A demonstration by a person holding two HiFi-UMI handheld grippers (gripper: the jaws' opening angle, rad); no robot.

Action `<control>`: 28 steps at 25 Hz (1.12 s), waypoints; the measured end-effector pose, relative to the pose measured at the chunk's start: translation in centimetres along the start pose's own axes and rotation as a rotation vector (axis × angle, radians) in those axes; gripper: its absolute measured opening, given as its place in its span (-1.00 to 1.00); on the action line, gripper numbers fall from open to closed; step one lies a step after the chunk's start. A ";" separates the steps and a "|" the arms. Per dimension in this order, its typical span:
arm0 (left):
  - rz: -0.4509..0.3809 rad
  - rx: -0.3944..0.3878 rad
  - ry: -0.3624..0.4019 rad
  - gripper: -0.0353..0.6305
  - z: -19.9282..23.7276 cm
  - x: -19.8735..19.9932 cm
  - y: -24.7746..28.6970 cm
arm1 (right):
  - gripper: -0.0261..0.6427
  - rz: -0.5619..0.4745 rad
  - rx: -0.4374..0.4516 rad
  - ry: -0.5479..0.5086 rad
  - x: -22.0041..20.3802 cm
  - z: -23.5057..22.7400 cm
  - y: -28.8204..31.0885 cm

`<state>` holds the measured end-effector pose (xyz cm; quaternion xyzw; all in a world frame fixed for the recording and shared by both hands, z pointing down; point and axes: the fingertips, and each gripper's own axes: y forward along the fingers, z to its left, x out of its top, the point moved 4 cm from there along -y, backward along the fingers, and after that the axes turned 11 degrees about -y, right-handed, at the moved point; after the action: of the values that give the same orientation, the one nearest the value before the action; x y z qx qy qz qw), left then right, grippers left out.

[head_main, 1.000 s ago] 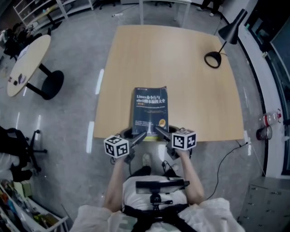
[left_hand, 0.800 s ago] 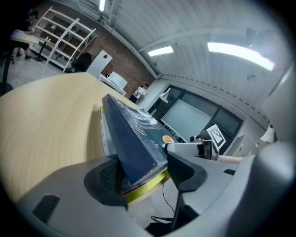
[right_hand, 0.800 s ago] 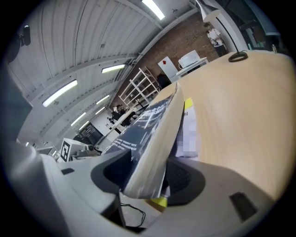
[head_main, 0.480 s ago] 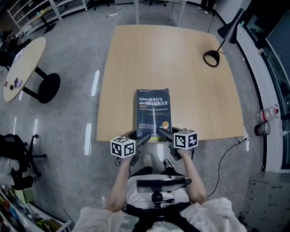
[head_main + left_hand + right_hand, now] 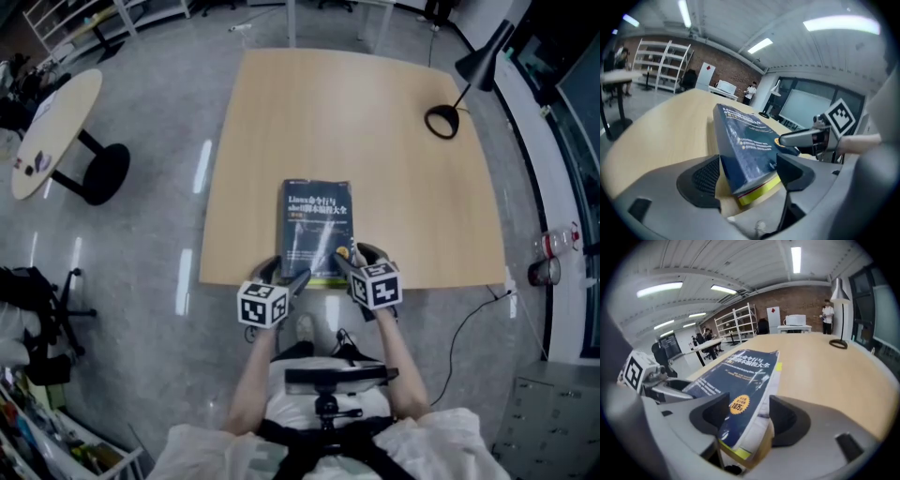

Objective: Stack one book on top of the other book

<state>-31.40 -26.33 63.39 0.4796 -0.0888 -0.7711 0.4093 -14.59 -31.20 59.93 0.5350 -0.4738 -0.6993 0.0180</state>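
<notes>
- Tan wooden table (image 5: 281, 122) on a grey floor; a black desk lamp (image 5: 441, 122) stands near its far right corner.
- At the middle of the table's near edge a blue book (image 5: 317, 230) lies flat on a lower book (image 5: 759, 191). The lower book is almost wholly covered, and only a yellow strip of it shows under the near end.
- The cover's top line begins "Linux", followed by Chinese characters too small to read from the head view. A round orange badge (image 5: 737, 405) near the cover's bottom reads "10万".
- The left gripper (image 5: 749, 174) sits at the stack's near left corner. Its jaws are opening with that corner between them, and the meshed pad (image 5: 707, 176) stands clear of the spine.
- The right gripper (image 5: 748, 413) sits at the near right corner. Its jaws are also opening, with the page edges between them.
- How the two books line up at their far ends cannot be made out.
</notes>
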 end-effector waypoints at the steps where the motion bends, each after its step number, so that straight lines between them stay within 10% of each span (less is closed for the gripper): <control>1: -0.024 0.040 0.082 0.21 -0.2 0.4 -0.2 | -0.11 -0.017 0.016 0.043 0.0 -0.4 -0.1; 4: -0.068 0.099 0.222 0.20 -0.6 1.9 -0.3 | -0.11 -0.065 0.021 0.111 0.3 -1.0 -0.5; 17: -0.361 0.018 0.083 0.18 -2.8 9.2 -3.2 | -0.11 -0.329 0.134 0.280 5.9 -1.0 -4.6; 21: -0.435 -0.011 0.172 -0.47 -5.0 9.8 -3.9 | -0.44 -0.405 0.128 0.267 7.4 -0.7 -6.1; 25: -0.475 -0.030 0.200 -0.81 -7.2 9.7 -4.3 | -0.92 -0.508 0.025 0.297 8.1 -1.2 -8.4; 28: -0.447 -0.063 0.193 -0.87 -8.5 8.9 -3.9 | -0.92 -0.519 -0.021 0.264 8.1 -0.6 -8.9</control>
<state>-28.47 -28.04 50.92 0.5457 0.0830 -0.7955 0.2500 -13.31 -30.99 47.91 0.7246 -0.3072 -0.6097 -0.0946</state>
